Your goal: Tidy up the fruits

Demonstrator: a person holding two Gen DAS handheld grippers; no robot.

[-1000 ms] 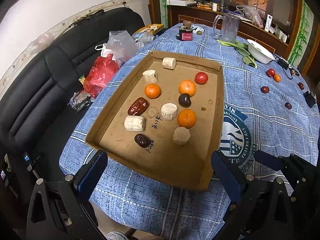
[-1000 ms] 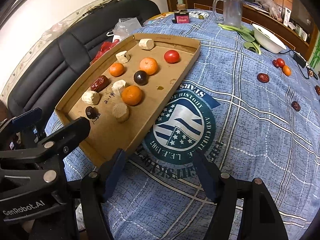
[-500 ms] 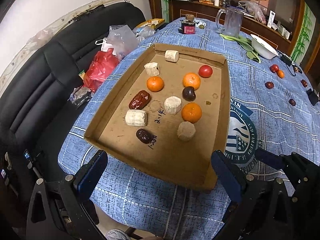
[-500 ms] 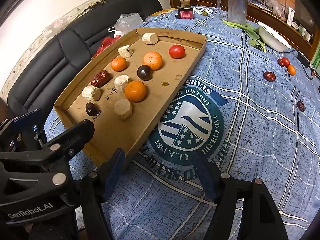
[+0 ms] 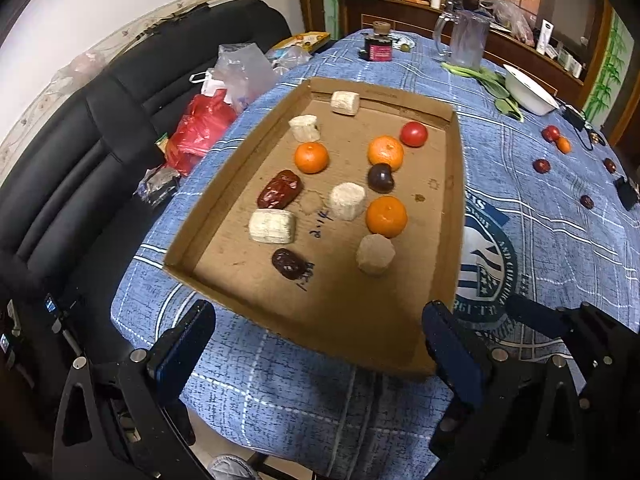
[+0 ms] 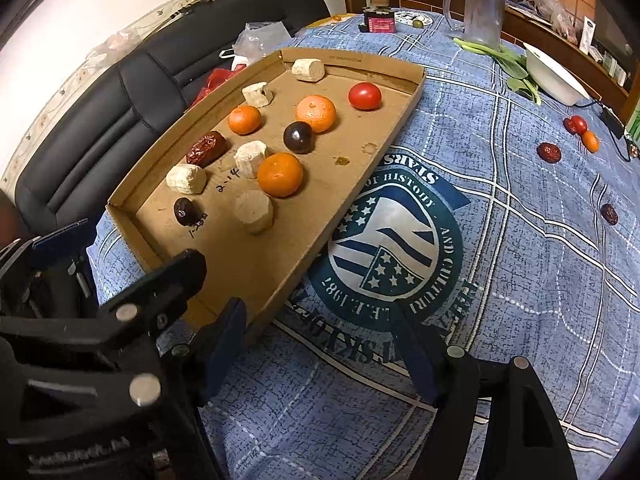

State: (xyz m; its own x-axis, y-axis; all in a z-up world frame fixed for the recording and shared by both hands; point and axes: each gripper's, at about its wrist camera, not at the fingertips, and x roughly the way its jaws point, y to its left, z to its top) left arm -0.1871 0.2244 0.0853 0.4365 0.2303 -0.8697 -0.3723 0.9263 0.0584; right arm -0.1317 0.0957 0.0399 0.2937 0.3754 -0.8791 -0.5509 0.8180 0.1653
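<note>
A shallow cardboard tray [image 5: 240, 156] [image 6: 360, 184] lies on the blue tablecloth. In it are three oranges [image 5: 386, 216], a tomato [image 5: 413, 133], a dark plum [image 5: 381, 178], a red date [image 5: 279, 194], a darker date [image 5: 289, 264] and several pale chunks [image 5: 272, 226]. Loose dates [image 6: 549, 152], cherry tomatoes [image 6: 576, 124] and a small orange [image 6: 590, 141] sit on the cloth to the right. My left gripper [image 5: 316, 332] hangs open over the tray's near edge, holding nothing. My right gripper [image 6: 320, 320] is over the cloth's emblem beside the tray; its jaws are opening, with nothing between them.
At the far end of the table stand a white bowl [image 6: 556, 80], a glass mug [image 6: 482, 12], a small jar [image 6: 379, 20] and some greens. A black sofa [image 5: 80, 140] with plastic bags [image 5: 204, 128] runs along the table's left side. Cables lie at the right edge.
Both views have drifted slightly and the tray looks a little nearer. No fruit has moved, and both grippers are still empty.
</note>
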